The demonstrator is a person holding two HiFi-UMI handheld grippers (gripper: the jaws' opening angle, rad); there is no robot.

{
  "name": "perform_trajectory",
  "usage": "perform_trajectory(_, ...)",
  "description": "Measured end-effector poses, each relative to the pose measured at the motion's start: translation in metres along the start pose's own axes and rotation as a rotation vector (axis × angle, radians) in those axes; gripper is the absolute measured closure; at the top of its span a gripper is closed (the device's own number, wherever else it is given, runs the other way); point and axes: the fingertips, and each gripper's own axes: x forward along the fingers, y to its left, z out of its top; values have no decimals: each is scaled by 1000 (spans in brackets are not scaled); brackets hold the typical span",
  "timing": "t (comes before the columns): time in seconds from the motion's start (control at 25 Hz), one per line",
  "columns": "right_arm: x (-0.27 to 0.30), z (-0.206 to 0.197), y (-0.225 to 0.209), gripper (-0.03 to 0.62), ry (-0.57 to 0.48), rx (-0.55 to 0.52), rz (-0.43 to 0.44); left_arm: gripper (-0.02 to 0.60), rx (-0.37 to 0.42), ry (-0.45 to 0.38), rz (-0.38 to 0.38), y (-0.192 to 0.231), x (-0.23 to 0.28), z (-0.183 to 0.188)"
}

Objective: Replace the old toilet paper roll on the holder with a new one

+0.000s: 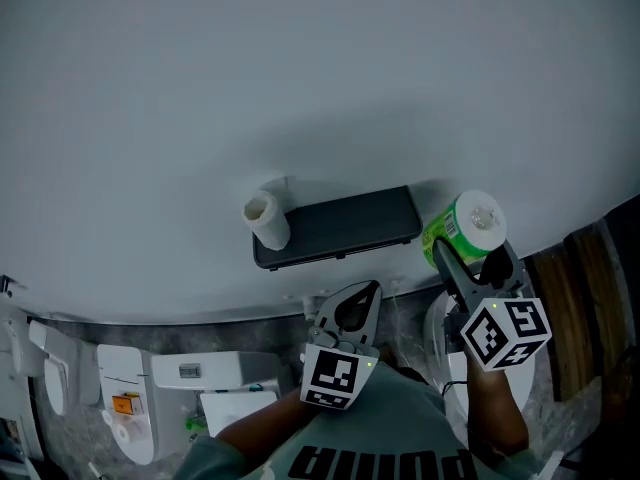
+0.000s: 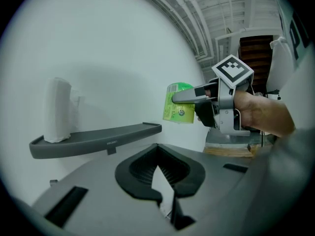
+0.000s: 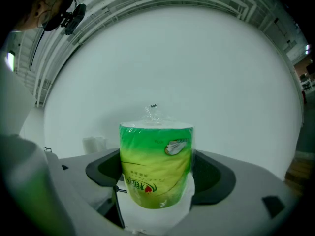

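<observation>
A dark shelf-type holder (image 1: 340, 226) is fixed to the pale wall. The old, thin white roll (image 1: 266, 216) stands at its left end, also visible in the left gripper view (image 2: 58, 109) on the shelf (image 2: 98, 136). My right gripper (image 1: 460, 246) is shut on the new roll (image 1: 468, 226), which is wrapped in green plastic and held just right of the shelf's right end. The new roll (image 3: 156, 166) fills the space between the right jaws. My left gripper (image 1: 365, 293) hangs below the shelf's middle, shut with nothing in it (image 2: 157, 149).
White toilet fixtures (image 1: 130, 398) sit at the lower left, one with an orange label. Dark wooden panelling (image 1: 585, 298) stands at the right. The pale wall takes up the whole upper part of the head view.
</observation>
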Motion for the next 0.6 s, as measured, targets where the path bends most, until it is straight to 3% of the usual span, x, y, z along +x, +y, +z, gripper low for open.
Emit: perform_trajectory(0.6,7,-54,-54,171,17,435,-27,577,11,62,-4,-7,14,-19)
